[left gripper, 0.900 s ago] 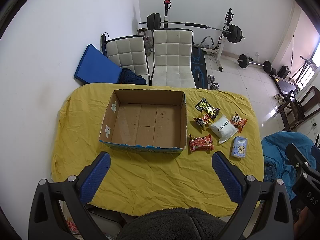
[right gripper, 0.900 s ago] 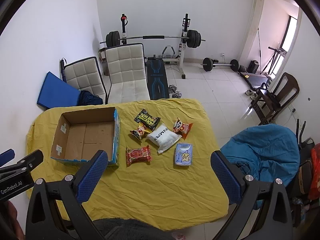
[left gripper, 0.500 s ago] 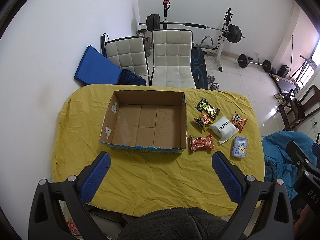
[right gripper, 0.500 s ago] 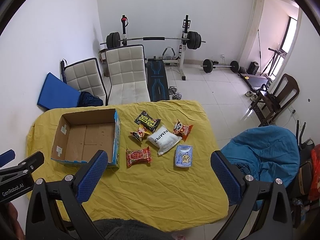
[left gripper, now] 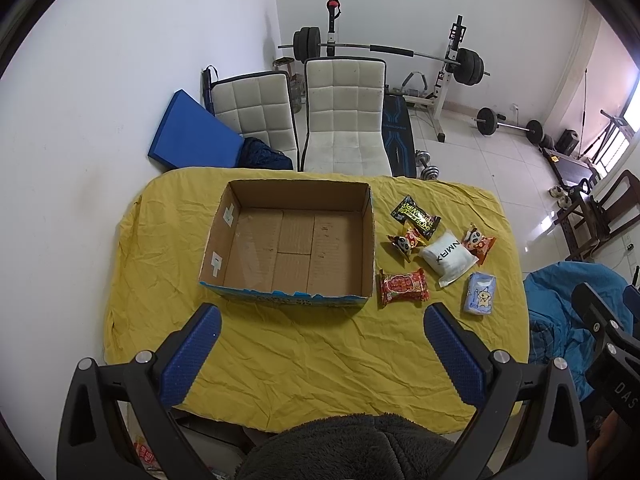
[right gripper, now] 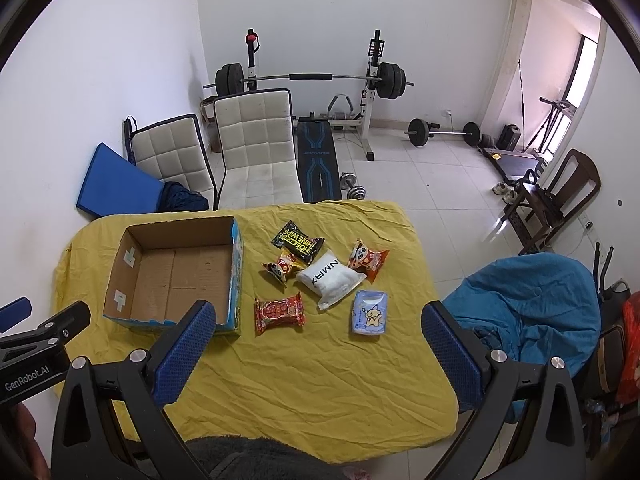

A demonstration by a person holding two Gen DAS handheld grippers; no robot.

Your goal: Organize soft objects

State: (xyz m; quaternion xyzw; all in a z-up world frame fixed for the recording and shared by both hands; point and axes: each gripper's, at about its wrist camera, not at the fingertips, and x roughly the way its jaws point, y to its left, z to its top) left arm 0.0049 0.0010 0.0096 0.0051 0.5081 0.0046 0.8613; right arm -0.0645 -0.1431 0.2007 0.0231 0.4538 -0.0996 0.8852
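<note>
Left wrist view: left gripper [left gripper: 320, 354] spread wide, holding nothing, above tabletop's near edge; box [left gripper: 292, 240] mid-tabletop. Right wrist view: right gripper [right gripper: 318, 350] likewise spread, unloaded; snack packs [right gripper: 326, 282] toward right edge

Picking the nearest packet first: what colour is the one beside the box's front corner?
Red packet, clearest in the right wrist view.
</note>
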